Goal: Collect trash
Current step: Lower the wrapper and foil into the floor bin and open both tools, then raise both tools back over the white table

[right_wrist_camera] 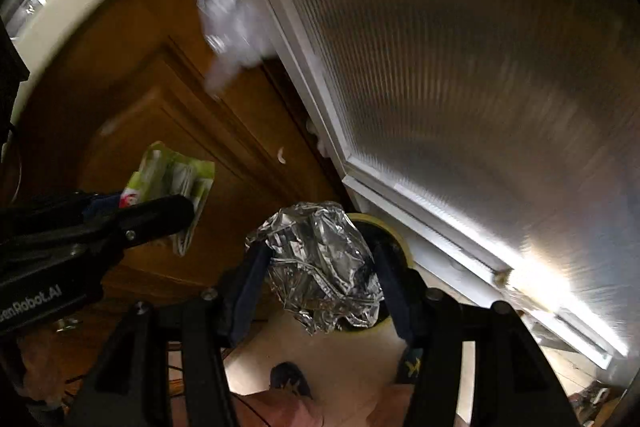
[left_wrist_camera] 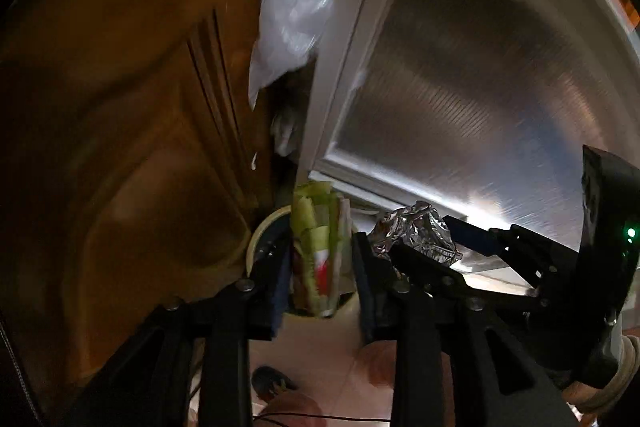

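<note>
My left gripper (left_wrist_camera: 320, 241) points steeply down, shut on a crumpled green wrapper (left_wrist_camera: 314, 223) that stands upright between its pads. Straight below it is a round bin with a cream rim (left_wrist_camera: 260, 227) on the floor. From the right wrist view the same wrapper (right_wrist_camera: 172, 171) sticks out past the left gripper (right_wrist_camera: 176, 211). My right gripper (right_wrist_camera: 320, 251) is shut on a ball of silver foil (right_wrist_camera: 316, 279), and the bin's rim (right_wrist_camera: 400, 231) shows behind it. The foil ball (left_wrist_camera: 416, 231) hangs just right of the wrapper.
A brown wooden cabinet door (left_wrist_camera: 140, 147) stands left of the bin. A white-framed ribbed glass door (left_wrist_camera: 480, 87) stands to its right. A clear plastic bag (left_wrist_camera: 292, 7) hangs in the gap above. Pale floor tiles (left_wrist_camera: 320, 347) and a person's dark shoe (right_wrist_camera: 288, 379) lie below.
</note>
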`<state>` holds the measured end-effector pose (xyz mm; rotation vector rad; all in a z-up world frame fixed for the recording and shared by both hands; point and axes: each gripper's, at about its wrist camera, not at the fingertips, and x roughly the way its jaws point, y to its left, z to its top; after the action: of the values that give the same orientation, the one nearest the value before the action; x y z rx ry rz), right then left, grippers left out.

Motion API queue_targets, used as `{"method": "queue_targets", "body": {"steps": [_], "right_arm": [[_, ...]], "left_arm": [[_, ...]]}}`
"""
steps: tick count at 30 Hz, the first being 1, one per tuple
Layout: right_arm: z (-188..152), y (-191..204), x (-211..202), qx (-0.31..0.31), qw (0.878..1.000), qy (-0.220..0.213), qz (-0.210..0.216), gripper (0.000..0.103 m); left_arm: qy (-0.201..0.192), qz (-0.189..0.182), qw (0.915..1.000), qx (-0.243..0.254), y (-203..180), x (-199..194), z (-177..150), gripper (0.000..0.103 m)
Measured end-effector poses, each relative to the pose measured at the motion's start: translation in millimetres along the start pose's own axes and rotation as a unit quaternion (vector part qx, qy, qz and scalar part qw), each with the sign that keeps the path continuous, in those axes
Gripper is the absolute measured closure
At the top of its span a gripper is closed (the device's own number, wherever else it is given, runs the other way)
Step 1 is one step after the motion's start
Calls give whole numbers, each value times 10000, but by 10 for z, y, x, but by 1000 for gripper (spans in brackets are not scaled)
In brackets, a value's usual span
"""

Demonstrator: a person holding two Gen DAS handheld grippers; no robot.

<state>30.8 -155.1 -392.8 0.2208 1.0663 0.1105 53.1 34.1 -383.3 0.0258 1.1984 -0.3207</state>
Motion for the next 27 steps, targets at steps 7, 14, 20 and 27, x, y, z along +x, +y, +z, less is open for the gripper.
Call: {"method": "queue_targets", "body": {"steps": [7, 14, 20, 27], "right_arm": [[1, -123, 565, 118, 9999, 99, -35, 38], [-7, -56, 581, -256, 9994, -29, -224, 32], [34, 2, 260, -300, 9992, 62, -269, 32], [89, -8, -283, -336, 9982, 191, -464, 32]], "left_arm": [[63, 234, 9996, 121, 106, 343, 31, 49], [-24, 407, 9991, 139, 118, 263, 60, 39], [352, 50, 9991, -230, 65, 133, 99, 37], [473, -127, 9987, -172, -138, -58, 75, 35]]}}
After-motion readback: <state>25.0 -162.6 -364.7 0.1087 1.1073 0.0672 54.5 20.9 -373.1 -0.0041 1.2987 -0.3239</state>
